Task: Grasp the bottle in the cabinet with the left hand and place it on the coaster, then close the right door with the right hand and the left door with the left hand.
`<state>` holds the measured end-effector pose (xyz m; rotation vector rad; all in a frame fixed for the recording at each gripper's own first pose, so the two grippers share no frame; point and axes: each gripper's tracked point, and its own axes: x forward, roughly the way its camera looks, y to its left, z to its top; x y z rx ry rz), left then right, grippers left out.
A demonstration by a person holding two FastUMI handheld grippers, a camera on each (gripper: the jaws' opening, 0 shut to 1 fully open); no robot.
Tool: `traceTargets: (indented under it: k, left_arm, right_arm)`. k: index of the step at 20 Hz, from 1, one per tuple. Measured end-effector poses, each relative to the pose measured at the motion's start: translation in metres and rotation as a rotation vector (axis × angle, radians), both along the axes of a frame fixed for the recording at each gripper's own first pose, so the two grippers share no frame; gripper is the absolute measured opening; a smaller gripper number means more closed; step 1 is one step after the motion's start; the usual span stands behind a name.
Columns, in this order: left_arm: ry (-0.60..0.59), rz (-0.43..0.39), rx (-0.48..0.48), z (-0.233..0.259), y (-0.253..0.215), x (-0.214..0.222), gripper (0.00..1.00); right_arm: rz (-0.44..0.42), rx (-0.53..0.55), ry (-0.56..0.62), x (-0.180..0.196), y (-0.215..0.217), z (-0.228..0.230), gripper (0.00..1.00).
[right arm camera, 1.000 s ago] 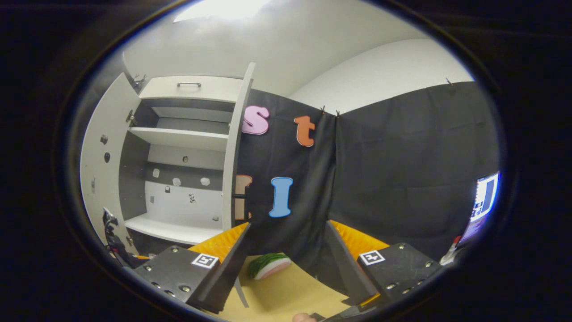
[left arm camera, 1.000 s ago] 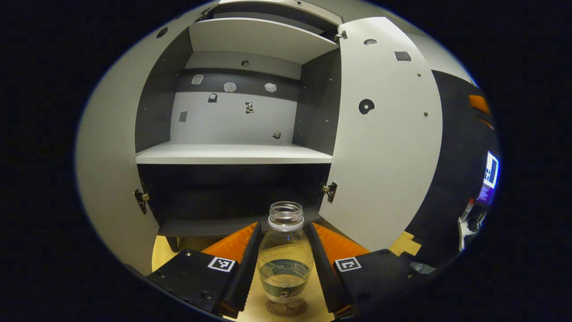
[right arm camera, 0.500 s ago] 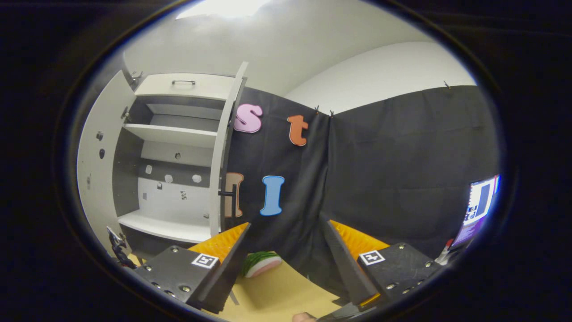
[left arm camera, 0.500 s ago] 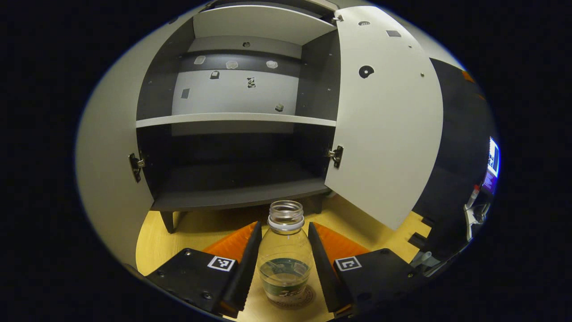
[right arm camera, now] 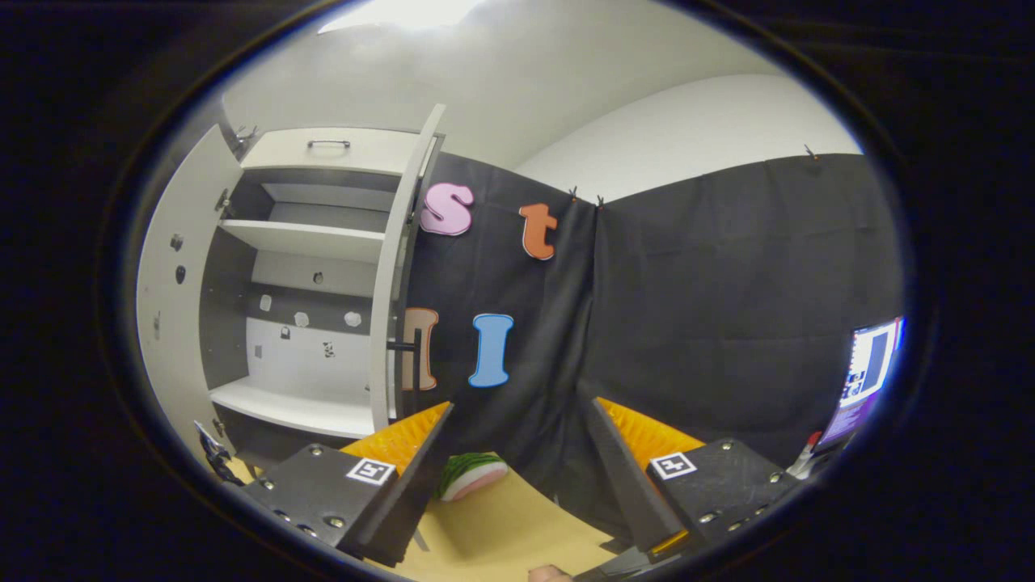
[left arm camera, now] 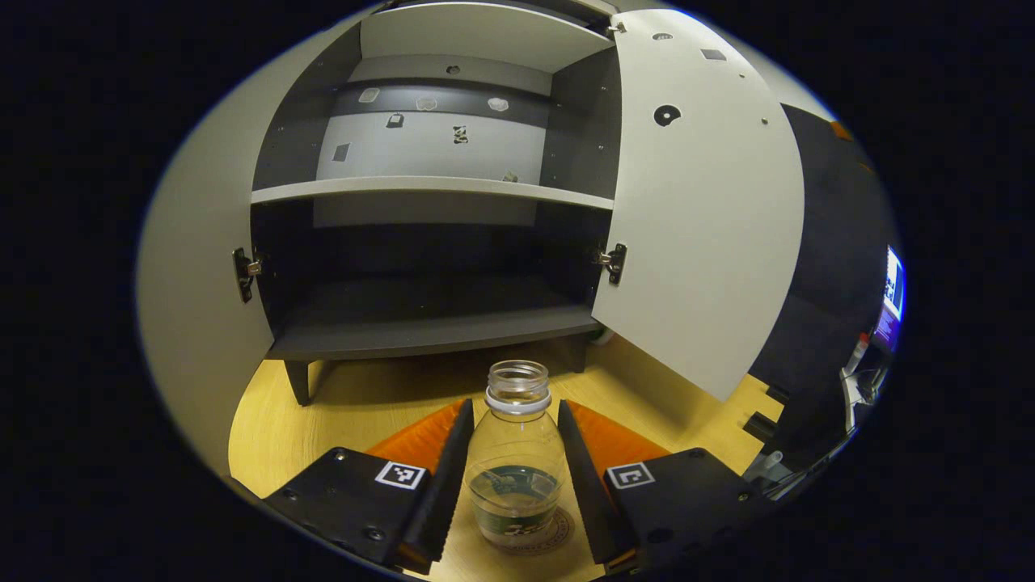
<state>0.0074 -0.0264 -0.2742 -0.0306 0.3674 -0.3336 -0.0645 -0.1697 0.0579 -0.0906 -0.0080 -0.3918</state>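
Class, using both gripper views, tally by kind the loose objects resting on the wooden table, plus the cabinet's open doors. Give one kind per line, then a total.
Bottle: 1
Coaster: 1
Watermelon-slice toy: 1
Open cabinet doors: 2, the left door and the right door
Total: 5

Black screw-studded tongs (left arm camera: 515, 453) housings with square coded markers, ribbed inner faces

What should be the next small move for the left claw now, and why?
Probably open the left claw and draw it back. The bottle stands upright between its fingers, its base on the coaster on the table. Both cabinet doors, right and left, are open.
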Motion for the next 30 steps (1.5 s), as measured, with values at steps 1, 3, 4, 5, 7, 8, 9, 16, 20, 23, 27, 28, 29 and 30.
traceTargets:
  k: [1, 3, 4, 5, 7, 8, 9, 16, 20, 23, 27, 28, 29, 30]
  left_arm:
    - [0.003, -0.001, -0.013, 0.000, -0.002, -0.001, 0.67]
    - [0.001, -0.005, -0.012, 0.001, -0.002, -0.002, 0.67]
    - [0.003, -0.017, -0.027, 0.001, -0.007, -0.005, 0.67]
    - [0.008, -0.024, -0.039, 0.000, -0.011, -0.010, 0.67]
    - [-0.007, -0.026, -0.031, 0.001, -0.011, -0.013, 0.67]
    - [-0.012, -0.027, -0.026, 0.000, -0.011, -0.015, 0.67]
    - [-0.015, -0.026, -0.026, 0.001, -0.012, -0.016, 0.68]
    - [0.026, -0.056, 0.012, -0.008, -0.014, -0.034, 0.89]
    - [-0.001, -0.075, 0.005, 0.004, -0.017, -0.035, 0.92]
    - [0.013, -0.064, 0.011, -0.008, -0.019, -0.025, 0.92]
    - [0.073, -0.032, 0.028, -0.041, -0.023, 0.001, 0.90]
    - [0.070, -0.022, 0.032, -0.045, -0.023, 0.010, 0.87]
    - [0.072, -0.011, 0.041, -0.050, -0.022, 0.019, 0.78]
    - [0.089, 0.003, 0.052, -0.059, -0.018, 0.023, 0.69]
  right_arm:
    - [0.002, -0.002, 0.002, 0.001, 0.000, -0.001, 0.99]
    - [0.002, -0.008, 0.002, 0.003, 0.001, -0.002, 0.99]
    - [0.003, -0.008, 0.005, 0.004, 0.002, -0.003, 0.99]
    - [0.002, -0.008, 0.007, 0.004, 0.002, -0.005, 0.99]
    - [-0.002, -0.007, 0.016, 0.003, 0.001, -0.010, 0.99]
    - [-0.005, -0.005, 0.018, 0.002, 0.000, -0.011, 0.99]
    - [-0.008, 0.000, 0.020, 0.002, -0.001, -0.013, 0.99]
    - [-0.022, 0.026, 0.022, 0.002, -0.008, -0.018, 0.99]
    - [-0.007, 0.031, 0.031, 0.004, -0.003, -0.022, 0.95]
    - [0.008, 0.038, 0.033, 0.008, 0.001, -0.025, 0.95]
    - [0.013, 0.035, 0.041, 0.009, 0.000, -0.025, 0.99]
    - [0.009, 0.028, 0.047, 0.008, -0.002, -0.024, 0.99]
    - [0.001, 0.019, 0.050, 0.007, -0.007, -0.025, 0.99]
    - [-0.005, 0.018, 0.055, 0.007, -0.009, -0.025, 0.99]
